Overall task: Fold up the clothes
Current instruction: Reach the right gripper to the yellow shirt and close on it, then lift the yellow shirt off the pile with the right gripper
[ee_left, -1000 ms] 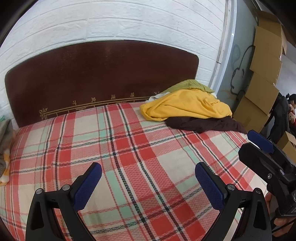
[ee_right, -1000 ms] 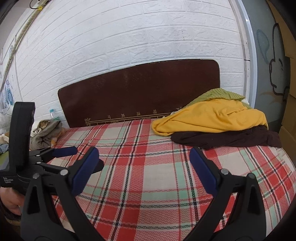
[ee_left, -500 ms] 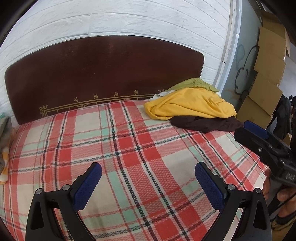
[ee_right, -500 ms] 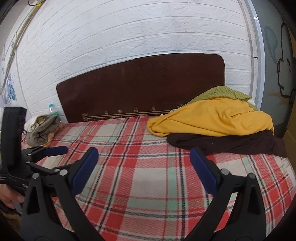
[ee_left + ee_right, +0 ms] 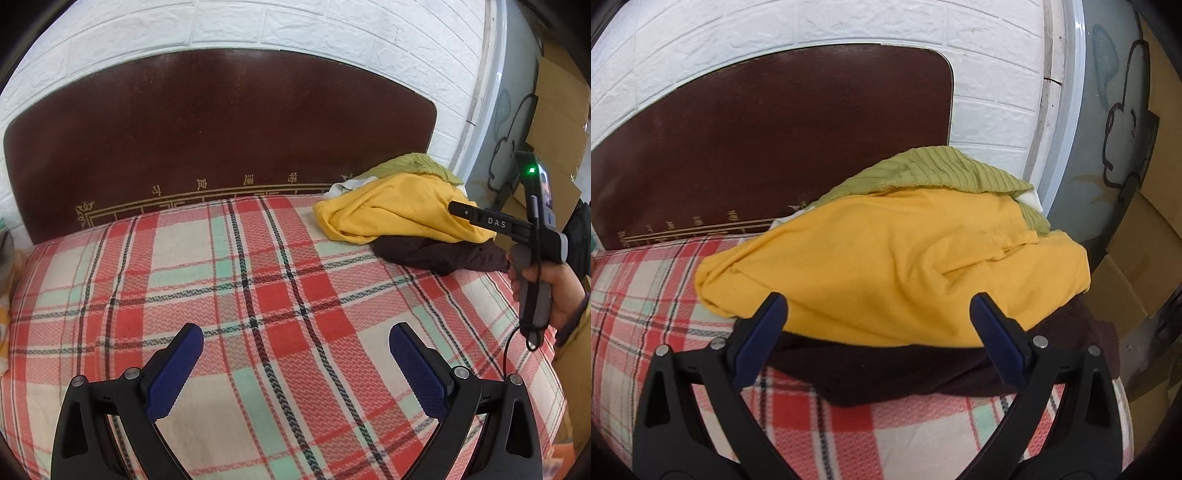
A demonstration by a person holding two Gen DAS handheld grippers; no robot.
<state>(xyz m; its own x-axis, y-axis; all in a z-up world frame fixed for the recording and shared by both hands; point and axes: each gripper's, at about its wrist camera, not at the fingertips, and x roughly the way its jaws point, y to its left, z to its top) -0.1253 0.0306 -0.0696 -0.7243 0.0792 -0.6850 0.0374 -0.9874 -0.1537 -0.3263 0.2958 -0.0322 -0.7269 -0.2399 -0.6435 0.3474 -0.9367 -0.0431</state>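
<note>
Both tools gape empty: right tool (image 5: 879,310) faces yellow garment (image 5: 894,266) lying crosswise.

The left wrist camera sits back over the bed (image 5: 258,295), facing the headboard (image 5: 221,140) across open blanket, the clothes pile (image 5: 399,210) well off at the far right corner. The right wrist camera faces that same corner from close up, the pile (image 5: 897,266) filling its middle. Both views share pile, headboard (image 5: 775,147) and wall (image 5: 812,26).

Yellow garment (image 5: 897,266) on dark-brown garment (image 5: 886,373); red-green plaid blanket (image 5: 258,295)
</note>
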